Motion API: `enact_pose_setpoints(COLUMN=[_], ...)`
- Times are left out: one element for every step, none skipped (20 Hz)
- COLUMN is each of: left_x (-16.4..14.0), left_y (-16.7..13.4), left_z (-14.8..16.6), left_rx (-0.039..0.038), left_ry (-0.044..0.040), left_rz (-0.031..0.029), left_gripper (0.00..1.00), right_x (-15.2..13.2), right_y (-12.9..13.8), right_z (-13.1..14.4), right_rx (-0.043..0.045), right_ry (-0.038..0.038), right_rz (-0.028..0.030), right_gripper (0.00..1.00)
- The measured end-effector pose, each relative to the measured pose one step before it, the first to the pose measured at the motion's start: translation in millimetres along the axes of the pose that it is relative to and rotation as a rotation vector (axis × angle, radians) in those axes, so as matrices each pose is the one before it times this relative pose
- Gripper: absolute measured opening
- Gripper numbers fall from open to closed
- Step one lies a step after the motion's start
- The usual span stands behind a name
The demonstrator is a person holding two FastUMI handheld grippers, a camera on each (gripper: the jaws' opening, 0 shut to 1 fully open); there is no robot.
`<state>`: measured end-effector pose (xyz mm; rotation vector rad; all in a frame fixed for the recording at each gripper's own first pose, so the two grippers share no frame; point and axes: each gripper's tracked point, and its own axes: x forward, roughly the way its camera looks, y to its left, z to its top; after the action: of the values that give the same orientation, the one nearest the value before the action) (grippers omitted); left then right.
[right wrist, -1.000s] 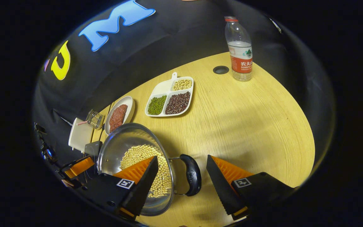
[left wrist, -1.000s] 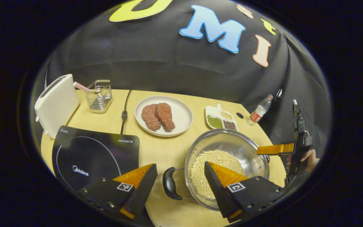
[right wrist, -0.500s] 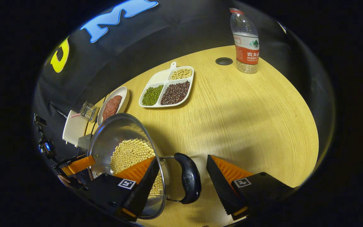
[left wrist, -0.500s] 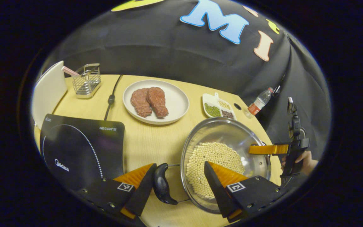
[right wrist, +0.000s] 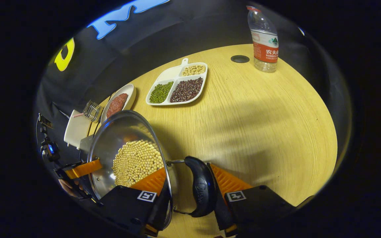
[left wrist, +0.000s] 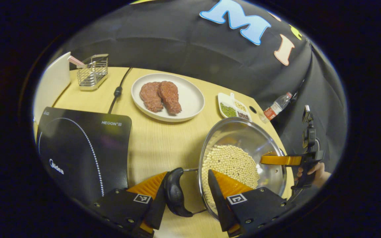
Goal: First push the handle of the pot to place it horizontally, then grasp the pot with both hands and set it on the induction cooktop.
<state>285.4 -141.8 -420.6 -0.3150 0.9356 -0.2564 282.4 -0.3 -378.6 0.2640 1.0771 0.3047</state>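
Both hand-held grippers have closed in since a moment ago. The left hand-held gripper point(left wrist: 185, 191) now straddles the pot's point(left wrist: 243, 155) near handle point(left wrist: 174, 193) and rim, one finger touching; the right hand-held gripper point(right wrist: 190, 188) brackets the far handle point(right wrist: 201, 186), nearly clamped. The pot sits on the counter point(right wrist: 260, 115), the induction cooktop point(left wrist: 84, 148) to the left gripper's left. I judge the lift is imminent.

The flat black glass induction cooktop point(left wrist: 81, 148) carried white lettering, "Midea" near its front edge and "HEGON" at a back corner. Square black-and-white coded markers sat on both grippers' finger mounts.
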Motion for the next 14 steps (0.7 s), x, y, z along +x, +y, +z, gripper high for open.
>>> enact_pose_setpoints(left_x=[0.22,2.01,-1.41,-1.83,1.0,-0.99,0.98,0.95,-0.76,0.6,-2.13,0.17,-1.99,-6.2], left_y=[1.1,-0.41,-0.34,-0.28,0.4,0.04,-0.89,-1.01,-2.39,-1.99,0.03,0.85,0.18,-2.7], left_z=[-2.52,0.14,-0.49,0.96,-0.99,-0.14,-0.8,-0.02,0.8,-0.59,-2.3,-1.63,-3.27,-5.32], left_rx=[-0.01316,-0.00786,-0.00491,-0.00006,0.0084,0.00922,0.0022,-0.00492,-0.01392,-0.00423,0.00836,0.01332,0.00597,0.00199], left_ry=[0.00097,0.0026,0.0049,-0.00185,0.00052,0.00246,0.00329,-0.0014,-0.00952,-0.00265,0.00073,0.00295,0.00454,0.00873], left_rz=[-0.00481,-0.00352,-0.00281,0.00107,-0.00052,-0.00291,-0.00631,-0.01164,-0.00782,-0.00191,0.00195,0.00362,0.00448,0.0071], left_gripper=[0.68,0.55,0.55,0.57,0.58,0.49,0.53,0.51,0.5,0.48,0.47,0.54,0.54,0.49], right_x=[0.98,-1.36,0.69,-1.41,1.26,-1.73,-0.04,-0.4,-1.16,-0.59,0.21,-2.98,-3.61,-4.47], right_y=[-0.25,-0.51,-0.68,0.02,0.0,0.12,-0.5,-0.7,-0.35,-0.5,-0.74,-1.65,-2.26,-0.69], right_z=[-0.09,0.46,-0.79,0.36,-1.82,-0.03,-1.32,-0.91,-0.09,-1.83,-2.35,-3.37,-4.04,-7.68], right_rx=[-0.00025,-0.00245,0.00103,0.00384,0.00971,0.00426,-0.00142,-0.00094,0.00618,0.00333,-0.00489,-0.01081,-0.00773,0.01038], right_ry=[0.00366,0.0003,0.00751,0.00479,0.0097,0.00748,0.00453,-0.00235,-0.00257,-0.00309,0.00354,-0.00221,-0.00071,-0.00118], right_rz=[0.00263,-0.002,-0.00204,-0.00097,0.00047,0.00467,0.0012,0.00022,0.00061,-0.00104,-0.00665,-0.00926,-0.01059,-0.00211], right_gripper=[0.6,0.6,0.58,0.56,0.56,0.53,0.57,0.53,0.53,0.54,0.54,0.56,0.56,0.56])
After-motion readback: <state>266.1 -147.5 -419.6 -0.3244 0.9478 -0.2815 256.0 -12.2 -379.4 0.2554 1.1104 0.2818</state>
